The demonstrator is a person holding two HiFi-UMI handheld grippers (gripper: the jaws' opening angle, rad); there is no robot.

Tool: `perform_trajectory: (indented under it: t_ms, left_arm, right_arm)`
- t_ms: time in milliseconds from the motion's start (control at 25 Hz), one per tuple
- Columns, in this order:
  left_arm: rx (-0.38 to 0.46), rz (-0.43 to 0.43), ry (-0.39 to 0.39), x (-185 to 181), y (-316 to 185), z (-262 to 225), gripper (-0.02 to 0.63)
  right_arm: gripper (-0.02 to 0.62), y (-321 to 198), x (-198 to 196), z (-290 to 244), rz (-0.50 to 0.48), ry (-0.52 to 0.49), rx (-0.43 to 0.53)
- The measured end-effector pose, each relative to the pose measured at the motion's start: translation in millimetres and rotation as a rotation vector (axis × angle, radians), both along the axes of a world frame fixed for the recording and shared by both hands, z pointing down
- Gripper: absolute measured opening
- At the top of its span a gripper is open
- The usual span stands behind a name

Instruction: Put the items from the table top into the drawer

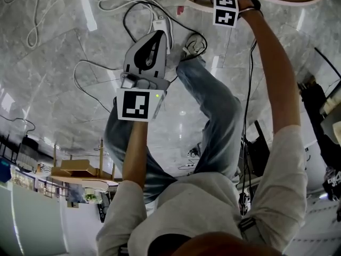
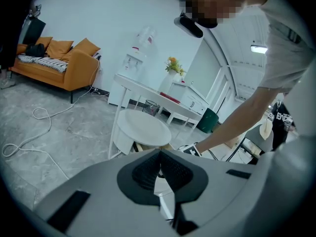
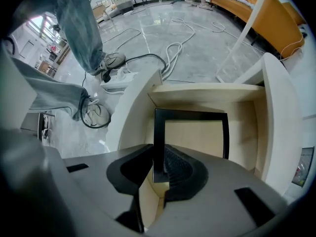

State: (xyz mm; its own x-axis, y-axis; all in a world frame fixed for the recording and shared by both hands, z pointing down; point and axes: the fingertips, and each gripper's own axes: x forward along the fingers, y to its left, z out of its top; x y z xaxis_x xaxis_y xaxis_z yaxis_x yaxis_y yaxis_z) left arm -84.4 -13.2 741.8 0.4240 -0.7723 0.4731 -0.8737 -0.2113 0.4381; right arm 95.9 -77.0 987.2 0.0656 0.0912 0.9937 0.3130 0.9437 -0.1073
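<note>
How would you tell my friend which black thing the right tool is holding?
Find the white table with its pale wooden drawer pulled open. Over the drawer, the right tool pinches a thin black frame by one side. It is the only dark, square-cornered thing there.

- The left gripper (image 2: 159,156) had its jaws closed together, with nothing between them.
- A round white table (image 2: 143,127) stood just beyond.
- An orange sofa (image 2: 74,69) sat far left.
- A white cable (image 2: 41,113) lay on the floor.

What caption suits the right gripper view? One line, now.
Right tongs grip a black frame by one side over the open drawer.
</note>
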Motion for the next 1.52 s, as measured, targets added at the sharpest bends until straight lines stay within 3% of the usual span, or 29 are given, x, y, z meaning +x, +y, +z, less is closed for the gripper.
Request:
perform_trajectory:
  t_ms: [240,440,520,800,920,1120,1240,1520]
  left_arm:
    - [0.012,-0.021,0.011,3.1,-10.6,1.3,0.015]
    - [0.018,0.006,-0.011,6.0,-9.6,-1.2,0.015]
    - [0.009,0.005,-0.007,8.0,-6.1,-6.0,0.015]
    - [-0.043,0.017,-0.027,16.8,16.5,-32.7,0.015]
    - [-0.041,0.016,-0.032,19.3,18.8,-57.8,0.015]
    - [-0.023,0.028,-0.043,28.2,20.2,-107.6,0.015]
    - [0.001,0.035,-0.051,31.3,12.3,-138.2,0.015]
    - [0.057,0.064,-0.079,33.8,-14.1,-187.9,0.015]
  right_arm:
    - [0.089,0.7,0.4,17.2,-0.017,-0.002,-0.002]
    - [0.16,-2.8,-0.8,10.4,0.006,-0.019,0.006]
    - [0.158,-2.6,-1.2,-0.1,0.03,-0.04,0.017]
    - [0.038,3.8,-6.7,-60.2,0.141,-0.154,0.119]
    - [0.026,14.8,-11.1,-94.9,0.233,-0.213,0.121]
    - [0.025,25.7,-18.7,-167.3,0.556,-0.381,0.141]
    - [0.025,25.0,-22.4,-213.5,0.696,-0.475,0.159]
    - [0.025,10.9,-29.3,-295.2,0.877,-0.631,0.214]
